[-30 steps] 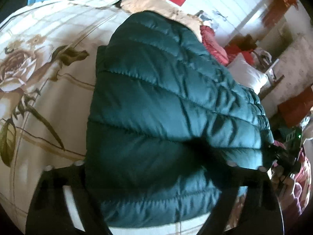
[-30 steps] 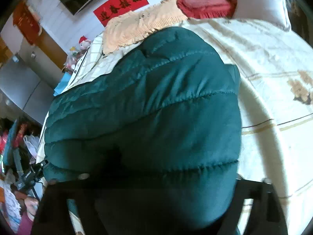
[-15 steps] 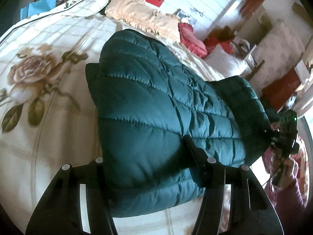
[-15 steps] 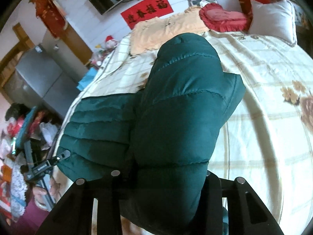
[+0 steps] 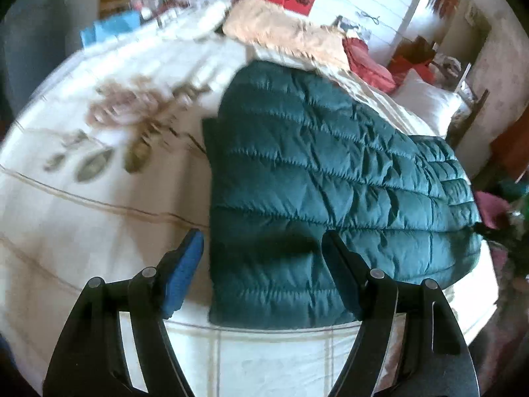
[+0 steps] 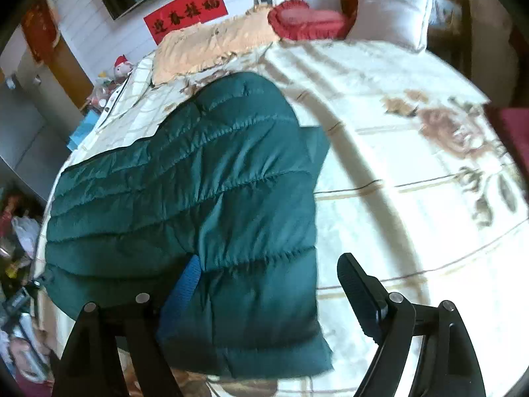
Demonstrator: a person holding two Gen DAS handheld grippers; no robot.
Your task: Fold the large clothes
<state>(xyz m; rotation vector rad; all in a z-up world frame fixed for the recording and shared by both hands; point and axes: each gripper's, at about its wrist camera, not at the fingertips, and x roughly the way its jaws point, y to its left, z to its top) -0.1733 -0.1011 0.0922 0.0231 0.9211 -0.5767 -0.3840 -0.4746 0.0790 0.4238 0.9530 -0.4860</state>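
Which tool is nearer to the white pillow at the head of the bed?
The right. The white pillow lies on the right tool side of the green jacket; the left tool is at the jacket's opposite edge.

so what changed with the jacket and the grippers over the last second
Both grippers let go of the green puffer jacket and drew back from it. The left gripper and right gripper now stand clear, jaws opening, pads off the fabric. The jacket lies folded on the floral bedspread; pillows and bedding unchanged.

Both the left hand-held gripper [image 5: 261,244] and right hand-held gripper [image 6: 267,271] point downward, jaws opening, gripping nothing.
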